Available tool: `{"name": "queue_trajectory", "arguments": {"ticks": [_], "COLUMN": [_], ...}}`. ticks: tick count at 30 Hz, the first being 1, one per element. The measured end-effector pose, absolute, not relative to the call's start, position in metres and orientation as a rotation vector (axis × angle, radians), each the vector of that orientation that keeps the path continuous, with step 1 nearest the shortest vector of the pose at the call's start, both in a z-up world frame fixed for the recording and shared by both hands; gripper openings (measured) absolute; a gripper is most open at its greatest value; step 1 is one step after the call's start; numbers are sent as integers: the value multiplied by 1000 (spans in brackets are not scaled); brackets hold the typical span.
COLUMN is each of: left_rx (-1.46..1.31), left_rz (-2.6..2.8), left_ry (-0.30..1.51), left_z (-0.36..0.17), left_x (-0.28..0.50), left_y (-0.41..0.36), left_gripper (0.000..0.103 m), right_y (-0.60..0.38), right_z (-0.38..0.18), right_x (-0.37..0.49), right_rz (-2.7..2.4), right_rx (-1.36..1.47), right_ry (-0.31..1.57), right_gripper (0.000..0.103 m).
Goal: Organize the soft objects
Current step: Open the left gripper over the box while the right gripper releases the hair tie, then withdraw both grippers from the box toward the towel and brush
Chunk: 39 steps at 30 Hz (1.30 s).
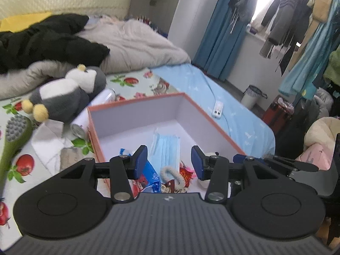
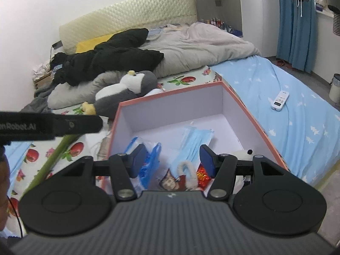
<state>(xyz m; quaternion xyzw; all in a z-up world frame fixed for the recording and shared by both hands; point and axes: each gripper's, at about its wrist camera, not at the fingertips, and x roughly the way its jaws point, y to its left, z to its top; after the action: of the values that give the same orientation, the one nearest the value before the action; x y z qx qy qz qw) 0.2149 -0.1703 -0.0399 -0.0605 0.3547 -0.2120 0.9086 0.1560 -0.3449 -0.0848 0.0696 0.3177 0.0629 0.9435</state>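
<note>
An orange-rimmed box (image 1: 136, 104) (image 2: 170, 94) with a white inside sits on the bed. In it lie blue face masks (image 1: 165, 146) (image 2: 195, 140), a fluffy hair tie (image 1: 172, 174) (image 2: 187, 170), a blue packet (image 1: 152, 176) (image 2: 150, 159), a red wrapper (image 1: 186, 173) (image 2: 203, 175) and a small white plush (image 2: 242, 155). My left gripper (image 1: 169, 162) and my right gripper (image 2: 174, 161) hover side by side above the box's near end, both open with nothing between the pads. A grey and white penguin plush (image 1: 68, 97) (image 2: 125, 93) lies on the bed left of the box.
Left of the box lie a green massage brush (image 1: 14, 136), two cans (image 1: 78, 127) and crumpled tissue (image 1: 48, 140). A black garment (image 2: 106, 57) and a grey quilt (image 2: 201, 42) cover the head of the bed. A white remote (image 2: 280, 101) rests on the blue sheet to the right.
</note>
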Motion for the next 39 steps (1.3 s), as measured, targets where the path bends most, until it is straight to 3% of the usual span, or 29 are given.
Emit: {"name": "queue_trajectory", "arguments": {"ticks": [25,27,28,29,39], "left_rx": [-200,-215,-220,-227,-281], "left_rz": [-251,-218,-205,-188,-36], "left_ry": [651,649,650,652,696], "left_z": [-10,-12,-13,-14,-38], "left_x": [85,82,81,80,83], "left_y": [-56,-42,-38,-31,31], "left_gripper": [51,51,51,51,51], "right_y": [-273,-259,-253,-247,-199], "right_z": [-51,-51,-50,-50,-38], "right_x": [85,87,88,90,117], "right_rz": [290,316,331,356,394], "right_rx": [128,108,105,111,7], "right_ry": [621,639,657,674,812], "right_gripper": [64,70,78,92,91]}}
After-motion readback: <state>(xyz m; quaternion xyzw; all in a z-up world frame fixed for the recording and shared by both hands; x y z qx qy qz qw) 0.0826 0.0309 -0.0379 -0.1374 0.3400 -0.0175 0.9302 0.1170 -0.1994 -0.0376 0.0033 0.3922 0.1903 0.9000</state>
